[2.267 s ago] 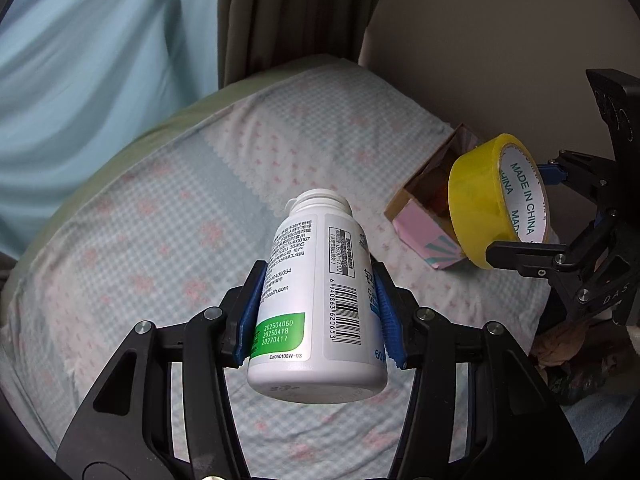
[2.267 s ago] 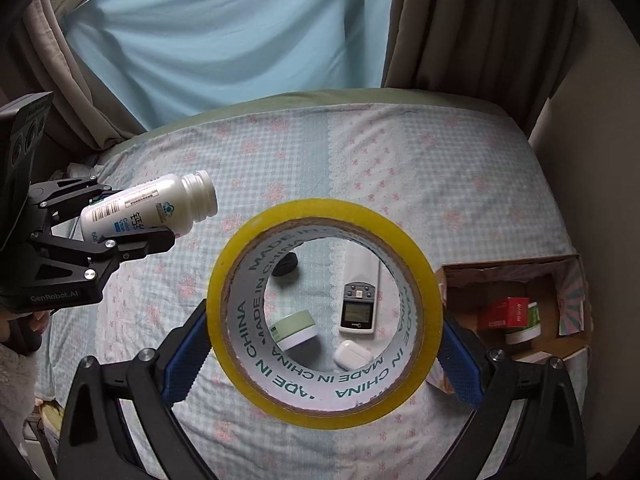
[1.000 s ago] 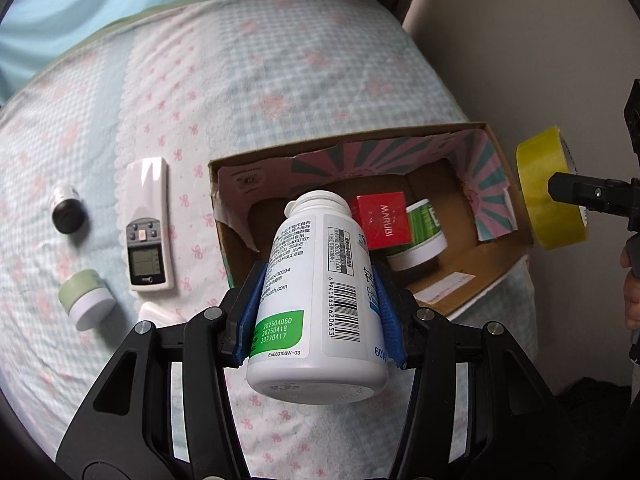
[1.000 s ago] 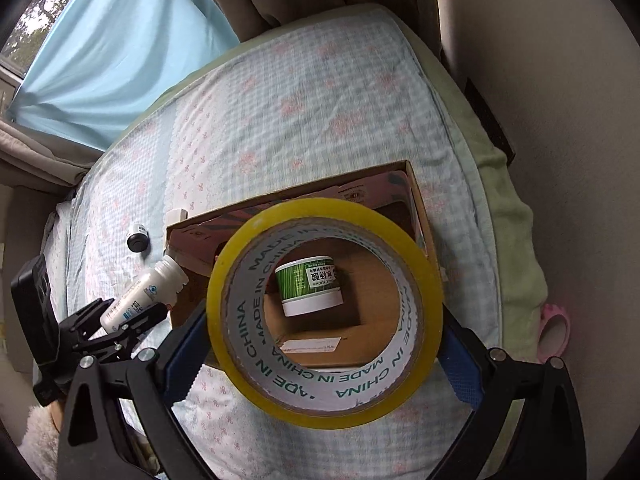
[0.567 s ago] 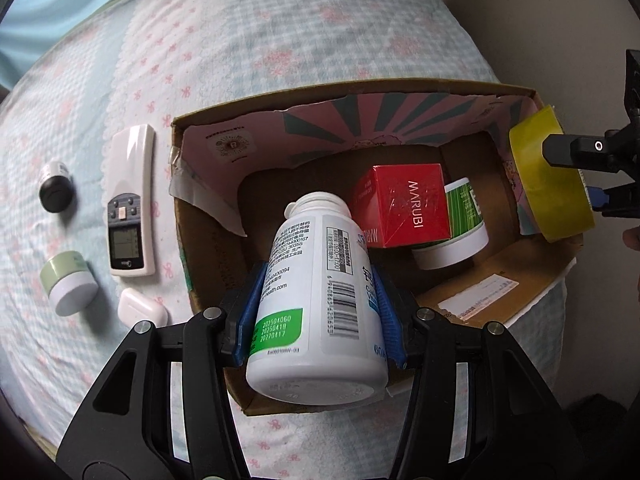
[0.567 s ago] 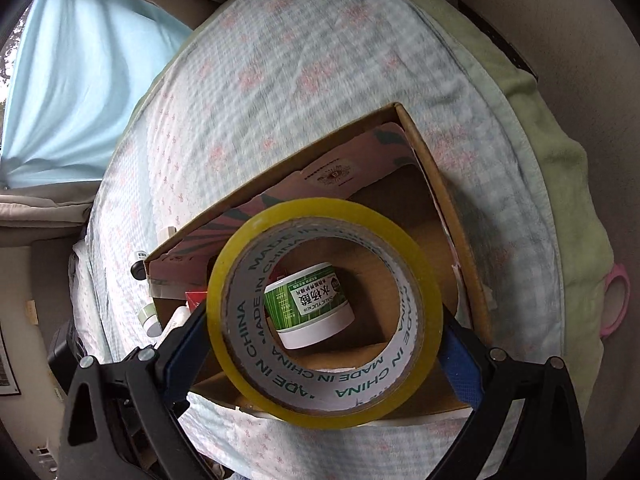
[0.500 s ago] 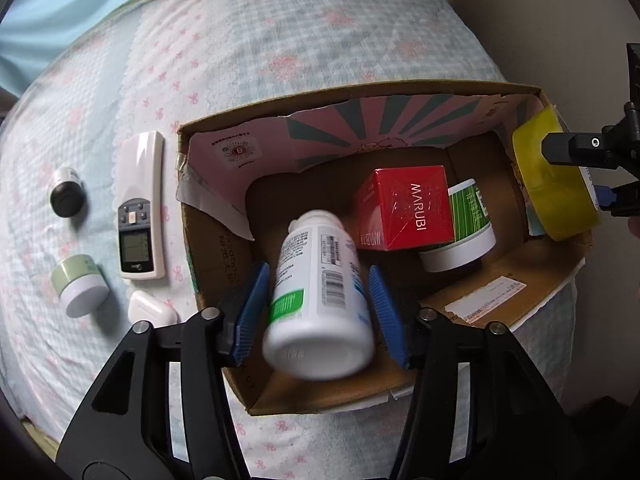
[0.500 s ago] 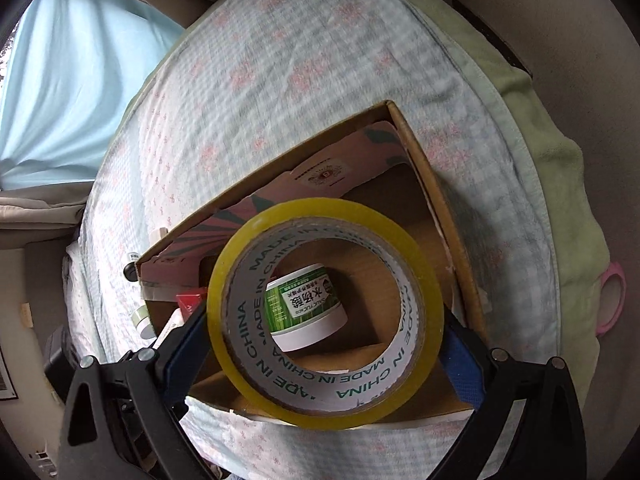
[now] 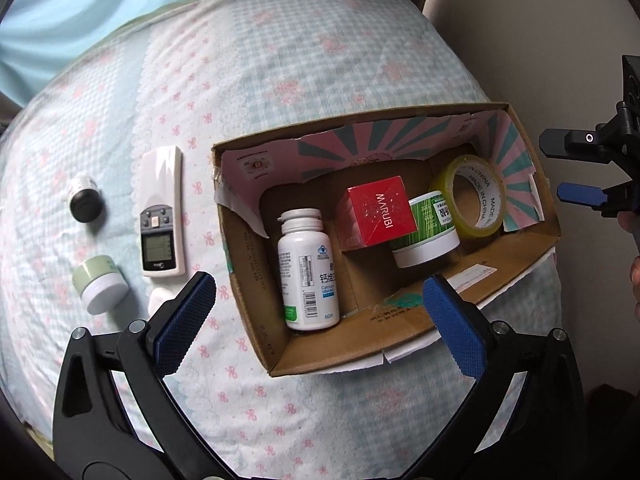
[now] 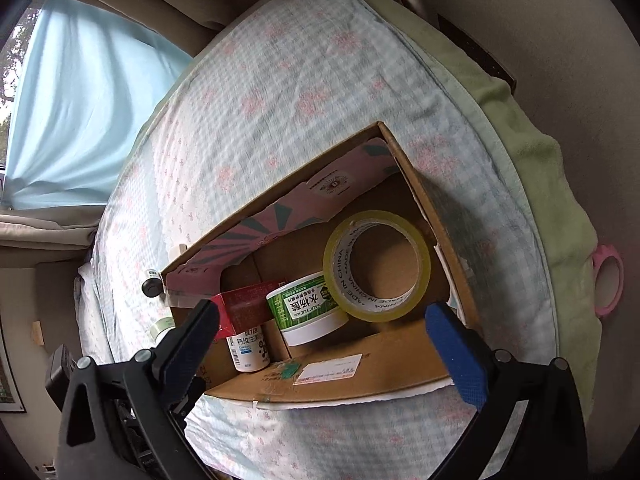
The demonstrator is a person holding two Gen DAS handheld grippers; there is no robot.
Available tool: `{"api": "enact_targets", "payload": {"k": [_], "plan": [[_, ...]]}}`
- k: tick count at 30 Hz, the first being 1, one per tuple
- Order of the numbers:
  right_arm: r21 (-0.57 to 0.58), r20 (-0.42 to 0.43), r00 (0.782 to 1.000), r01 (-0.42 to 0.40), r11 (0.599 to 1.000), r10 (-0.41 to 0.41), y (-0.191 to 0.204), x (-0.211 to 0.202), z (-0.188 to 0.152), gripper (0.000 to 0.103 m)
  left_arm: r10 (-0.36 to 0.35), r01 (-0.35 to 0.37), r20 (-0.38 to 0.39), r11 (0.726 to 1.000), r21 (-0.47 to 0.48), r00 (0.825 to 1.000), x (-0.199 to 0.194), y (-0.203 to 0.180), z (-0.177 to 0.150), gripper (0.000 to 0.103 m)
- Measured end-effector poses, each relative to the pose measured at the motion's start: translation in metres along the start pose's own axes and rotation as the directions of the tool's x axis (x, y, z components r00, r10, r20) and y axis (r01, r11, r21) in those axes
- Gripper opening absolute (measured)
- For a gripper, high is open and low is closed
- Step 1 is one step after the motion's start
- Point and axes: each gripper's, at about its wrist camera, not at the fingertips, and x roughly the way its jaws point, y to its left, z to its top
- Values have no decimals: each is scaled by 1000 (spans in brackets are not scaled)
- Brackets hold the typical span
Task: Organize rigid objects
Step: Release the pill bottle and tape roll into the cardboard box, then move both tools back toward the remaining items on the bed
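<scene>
An open cardboard box [image 9: 256,308] lies on the bed. In it lie a white pill bottle [image 9: 306,270], a red MARUBI box [image 9: 376,212], a green-and-white jar [image 9: 428,232] and a yellow tape roll [image 9: 470,196]. My left gripper [image 9: 316,324] is open and empty above the box's near edge. My right gripper [image 10: 320,344] is open and empty above the box [image 10: 448,240], over the tape roll [image 10: 376,266], the jar [image 10: 306,308] and the bottle [image 10: 248,350]. It also shows at the right edge of the left wrist view [image 9: 576,168].
On the bedsheet left of the box lie a white remote [image 9: 160,216], a small black-capped bottle [image 9: 85,199], a green-lidded jar [image 9: 100,290] and a white earbud case [image 9: 160,300]. A wall runs along the bed's right side. A pink ring [image 10: 608,280] hangs beside the bed.
Both grippers opened. The pill bottle dropped from my left gripper into the box's left part. The tape roll dropped from my right gripper into the box's right end.
</scene>
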Motion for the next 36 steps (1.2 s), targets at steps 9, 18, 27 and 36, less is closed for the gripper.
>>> {"api": "enact_targets", "payload": {"k": [9, 18, 27, 36], "plan": [[-36, 71, 997, 28, 999, -26, 26, -33, -18, 103, 10, -8, 59, 1000, -24, 998, -44, 18, -20, 103], [-141, 184, 981, 96, 985, -69, 79, -79, -66, 103, 50, -44, 117, 998, -49, 992, -110, 56, -58, 103], [-222, 278, 956, 158, 962, -93, 152, -105, -129, 103, 100, -76, 212, 990, -120, 972, -191, 137, -98, 103], [-340, 317, 946, 175, 924, -62, 237, -98, -183, 103, 117, -56, 269, 973, -223, 956, -239, 225, -125, 103]]}}
